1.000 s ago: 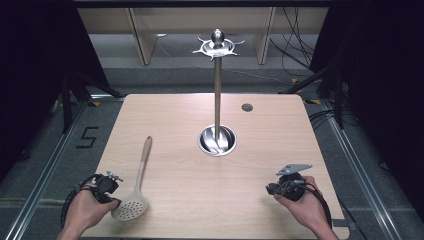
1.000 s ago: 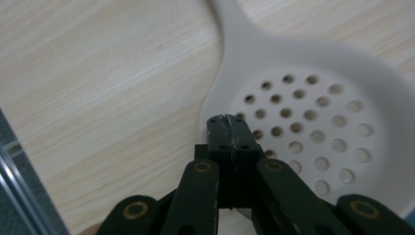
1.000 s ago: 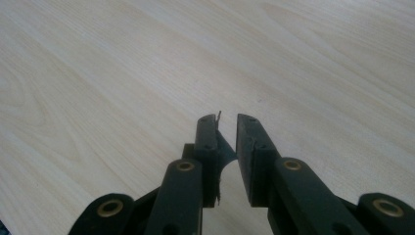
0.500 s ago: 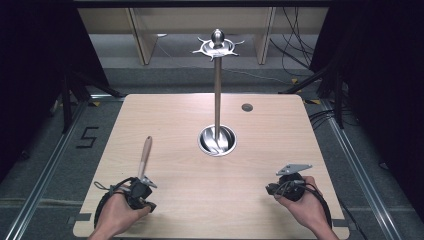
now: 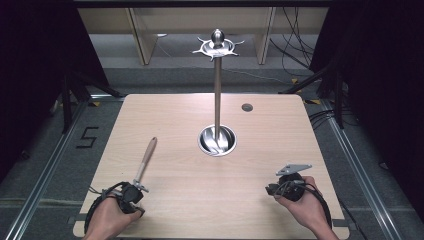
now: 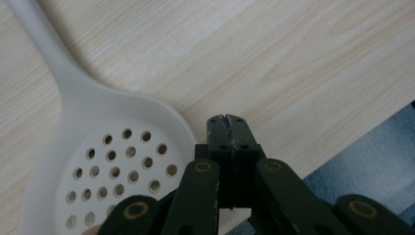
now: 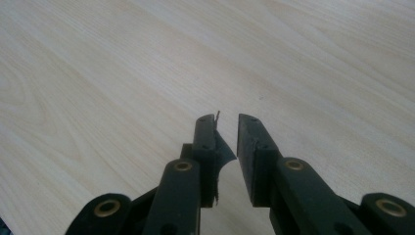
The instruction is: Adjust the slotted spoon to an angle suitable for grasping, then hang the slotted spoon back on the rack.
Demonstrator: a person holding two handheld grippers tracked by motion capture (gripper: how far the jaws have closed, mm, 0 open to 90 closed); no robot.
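At the bottom left of the high view the person's left hand (image 5: pixel 107 217) holds the left gripper (image 5: pixel 131 192) low over the near edge of the table (image 5: pixel 165 115), right at the head end of a skimmer (image 5: pixel 145 160) whose wooden handle runs up and slightly right from there. In the left gripper view the two black jaws are pressed tip to tip with nothing between them, and the skimmer's pale, smooth, round head (image 6: pixel 105 166), pierced with many small round holes, lies flat on the wood just left of the jaws; whether they touch its rim I cannot tell. At the bottom right the right hand (image 5: pixel 302 210) holds the right gripper (image 5: pixel 287 187), topped by a grey three-cornered plate, over bare table well apart from the skimmer. In the right gripper view its jaws stand a little apart with only light wood grain beyond them, and a torn flap of black pad hangs from the left jaw. The table is pale wood-grain laminate with rounded corners. Farther up, near the middle of the frame, a shiny round metal dish (image 5: pixel 217 140) forms the base of a tall thin metal pole (image 5: pixel 218 90); what lies in the dish cannot be made out beyond reflections. A small dark round spot (image 5: pixel 247 107) sits on the table toward the upper right. The pole ends in a ball above a ring of short hooks (image 5: pixel 217 46). On the grey floor at the left a mark reads "5" (image 5: pixel 88 136).
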